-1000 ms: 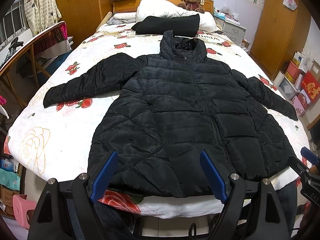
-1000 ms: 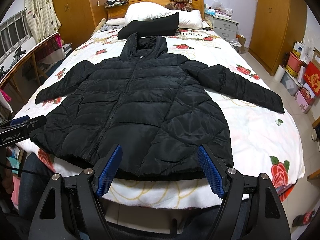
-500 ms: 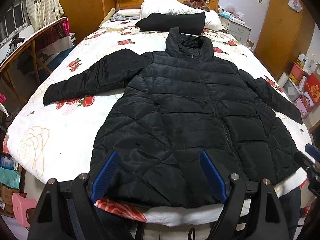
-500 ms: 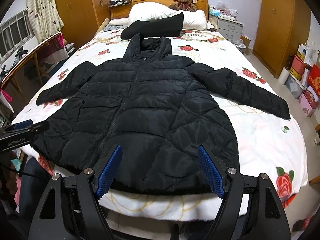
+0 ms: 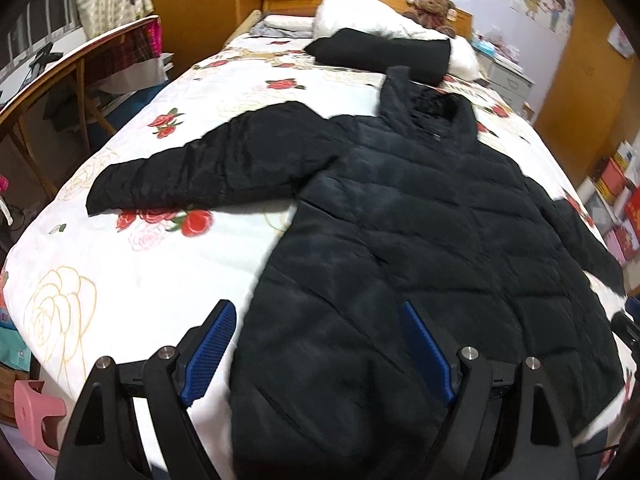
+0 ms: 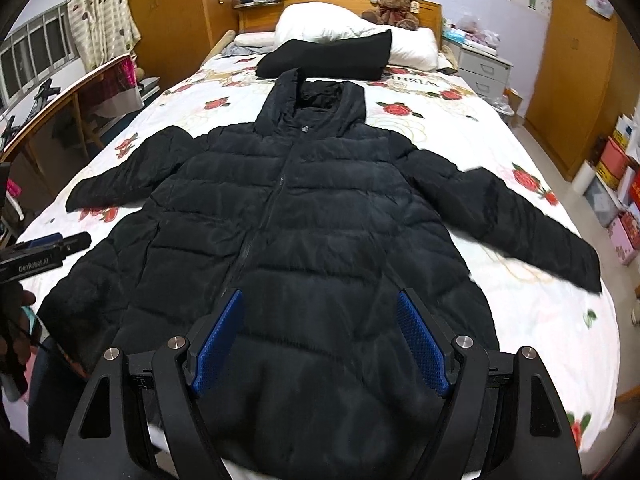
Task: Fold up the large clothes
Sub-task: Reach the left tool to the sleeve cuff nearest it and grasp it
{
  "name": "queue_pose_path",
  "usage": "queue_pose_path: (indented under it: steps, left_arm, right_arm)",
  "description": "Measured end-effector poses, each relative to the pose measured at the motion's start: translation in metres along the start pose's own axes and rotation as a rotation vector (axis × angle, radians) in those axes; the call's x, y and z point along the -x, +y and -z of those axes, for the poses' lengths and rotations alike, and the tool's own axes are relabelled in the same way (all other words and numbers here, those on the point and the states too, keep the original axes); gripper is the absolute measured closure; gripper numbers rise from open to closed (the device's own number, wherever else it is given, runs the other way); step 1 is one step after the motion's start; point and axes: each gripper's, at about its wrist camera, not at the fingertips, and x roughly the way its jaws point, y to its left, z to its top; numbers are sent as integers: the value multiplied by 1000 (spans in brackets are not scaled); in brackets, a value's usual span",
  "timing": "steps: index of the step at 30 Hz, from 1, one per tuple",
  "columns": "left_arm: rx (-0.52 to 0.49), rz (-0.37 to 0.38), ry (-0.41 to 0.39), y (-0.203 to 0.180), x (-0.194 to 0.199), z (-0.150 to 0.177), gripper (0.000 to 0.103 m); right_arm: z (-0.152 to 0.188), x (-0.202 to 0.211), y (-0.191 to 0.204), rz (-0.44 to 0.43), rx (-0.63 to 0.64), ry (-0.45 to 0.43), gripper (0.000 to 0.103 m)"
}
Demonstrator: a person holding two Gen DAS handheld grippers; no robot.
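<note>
A large black hooded puffer jacket [image 5: 420,220] lies flat, front up, on the bed with both sleeves spread out; it also shows in the right wrist view [image 6: 312,216]. My left gripper [image 5: 316,344] is open and empty, low over the jacket's lower left hem. My right gripper [image 6: 320,340] is open and empty, over the middle of the lower hem. The left gripper's body [image 6: 44,252] shows at the left edge of the right wrist view.
The bed has a white rose-print cover [image 5: 140,260]. A folded black garment [image 6: 328,58], white pillows [image 6: 320,24] and a teddy bear [image 6: 394,6] lie at the headboard. A wooden desk [image 5: 60,80] stands left; boxes [image 6: 624,184] and a nightstand [image 6: 482,68] stand right.
Both grippers have moved forward and lower over the jacket's hem. The left one has also shifted left, toward the jacket's left side. Both jaws stay open.
</note>
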Motion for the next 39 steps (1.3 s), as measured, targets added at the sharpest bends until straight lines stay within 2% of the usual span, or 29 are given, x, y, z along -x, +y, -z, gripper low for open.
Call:
queue_pose_path:
  steps: [7, 15, 23, 30, 31, 33, 34, 35, 37, 39]
  left_arm:
    - [118, -79, -11, 75, -47, -39, 18]
    - [386, -168, -36, 191, -98, -80, 18]
    - [617, -220, -19, 277, -151, -88, 18]
    - [705, -260, 24, 309, -190, -85, 18]
    - [700, -269, 18, 311, -193, -86, 23]
    - [659, -306, -7, 309, -194, -90, 45]
    - [639, -311, -8, 308, -194, -93, 66]
    - [627, -305, -9, 307, -193, -96, 82]
    - [603, -298, -28, 304, -183, -103, 90]
    - [573, -290, -69, 298, -167, -113, 92]
  right_arm:
    - [-36, -43, 8, -7, 24, 12, 25]
    - [-67, -93, 19, -26, 53, 35, 25]
    - [-87, -123, 20, -30, 68, 45, 25]
    - [-88, -136, 15, -26, 63, 61, 25]
    - [-85, -138, 13, -26, 57, 71, 25]
    - [-83, -140, 10, -17, 53, 82, 25]
    - [-80, -140, 8, -6, 53, 87, 25]
    - [-77, -139, 6, 5, 51, 92, 25]
    - [-72, -138, 0, 12, 40, 98, 25]
    - [-69, -136, -4, 22, 26, 108, 25]
